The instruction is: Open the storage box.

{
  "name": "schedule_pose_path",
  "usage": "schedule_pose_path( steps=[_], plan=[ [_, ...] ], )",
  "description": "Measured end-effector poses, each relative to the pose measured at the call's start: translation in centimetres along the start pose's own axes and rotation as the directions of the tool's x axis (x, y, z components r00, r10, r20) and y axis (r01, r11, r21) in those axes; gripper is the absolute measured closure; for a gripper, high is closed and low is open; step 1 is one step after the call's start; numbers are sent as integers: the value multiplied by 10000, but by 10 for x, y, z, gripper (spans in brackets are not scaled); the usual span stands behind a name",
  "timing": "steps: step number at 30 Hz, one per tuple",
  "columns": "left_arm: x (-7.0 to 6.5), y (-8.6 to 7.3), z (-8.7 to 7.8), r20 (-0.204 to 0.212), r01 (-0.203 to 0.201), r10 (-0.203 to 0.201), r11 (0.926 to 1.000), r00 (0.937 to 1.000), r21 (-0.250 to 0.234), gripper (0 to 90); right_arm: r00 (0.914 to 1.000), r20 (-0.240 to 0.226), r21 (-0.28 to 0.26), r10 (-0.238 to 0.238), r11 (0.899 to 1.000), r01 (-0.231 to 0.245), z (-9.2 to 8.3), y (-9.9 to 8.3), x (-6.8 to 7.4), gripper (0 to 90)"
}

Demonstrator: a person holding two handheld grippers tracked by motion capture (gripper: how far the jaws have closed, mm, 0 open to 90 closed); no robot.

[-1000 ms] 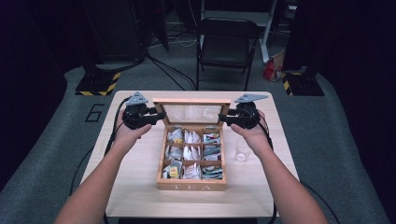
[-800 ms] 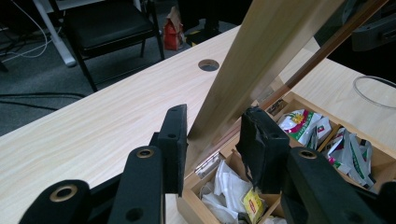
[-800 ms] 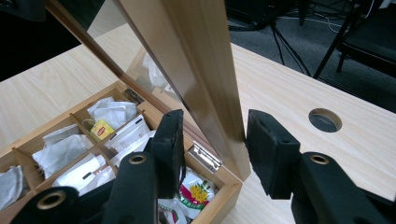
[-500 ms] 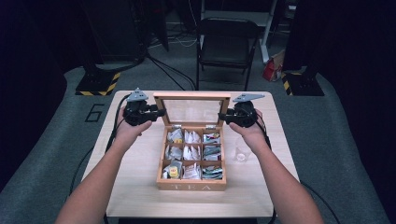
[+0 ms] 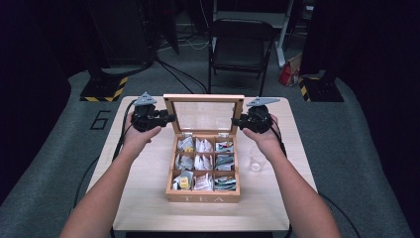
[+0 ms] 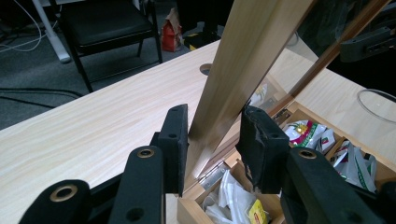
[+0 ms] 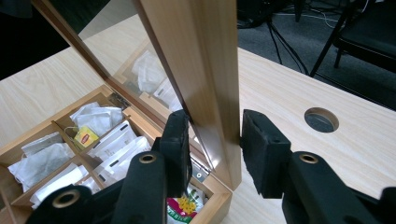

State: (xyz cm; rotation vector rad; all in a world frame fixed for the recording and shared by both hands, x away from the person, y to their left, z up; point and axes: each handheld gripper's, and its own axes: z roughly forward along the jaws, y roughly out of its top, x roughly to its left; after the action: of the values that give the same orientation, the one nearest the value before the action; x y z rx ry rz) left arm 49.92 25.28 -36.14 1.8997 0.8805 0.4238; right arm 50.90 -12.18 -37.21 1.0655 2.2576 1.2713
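Observation:
A wooden tea box point(image 5: 203, 196) stands in the middle of the table, its compartments holding several tea bags point(image 5: 203, 161). Its glass-paned lid point(image 5: 203, 99) stands upright at the back. My left gripper point(image 5: 171, 118) is shut on the lid's left frame edge point(image 6: 219, 93), one pad on each face of it point(image 6: 212, 140). On the opposite side my right gripper point(image 5: 236, 121) is shut on the lid's right frame edge point(image 7: 210, 70), the wood filling the gap between its pads point(image 7: 215, 144). Tea bags point(image 7: 100, 123) lie just below the jaws.
A clear glass cup point(image 5: 256, 161) stands on the table right of the box, seen also as a rim point(image 6: 378, 105). A cable hole point(image 7: 321, 119) sits in the table behind the lid. A black chair point(image 5: 240, 49) and a red bag point(image 5: 288, 74) are beyond the table's far edge.
The lid has swung up from a low tilt to upright, held at both sides. Both grippers stayed near the lid's side edges, shifting only slightly.

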Motion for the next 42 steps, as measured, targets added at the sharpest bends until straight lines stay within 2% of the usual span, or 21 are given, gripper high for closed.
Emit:
schedule_pose_path(
  steps=[8,17,20,21,25,31,42],
  plan=[
    [5,-9,12,-120,247,-245,9995,9996,210,619,10000,91,69,-1,10000,0,3,4,-2,631],
    [8,-14,23,-222,269,-257,9980,9994,563,625,9998,118,45,142,9999,-143,6,5,-5,631],
    [8,-16,27,-318,387,-372,9980,9988,493,554,9997,180,19,186,9998,-186,7,6,-5,629],
    [8,-16,28,-213,437,-426,9977,9989,511,551,9996,192,7,219,9998,-220,7,6,-5,629],
    [7,-17,32,-444,344,-321,9980,9985,524,605,9996,179,94,233,9997,-235,10,5,-4,626],
    [9,-19,34,-525,393,-364,9976,9980,570,639,9991,302,202,295,9993,-301,13,4,-5,621],
    [9,-18,35,-584,463,-433,9976,9974,517,643,9989,381,243,290,9993,-299,18,2,-5,591]
  ],
)
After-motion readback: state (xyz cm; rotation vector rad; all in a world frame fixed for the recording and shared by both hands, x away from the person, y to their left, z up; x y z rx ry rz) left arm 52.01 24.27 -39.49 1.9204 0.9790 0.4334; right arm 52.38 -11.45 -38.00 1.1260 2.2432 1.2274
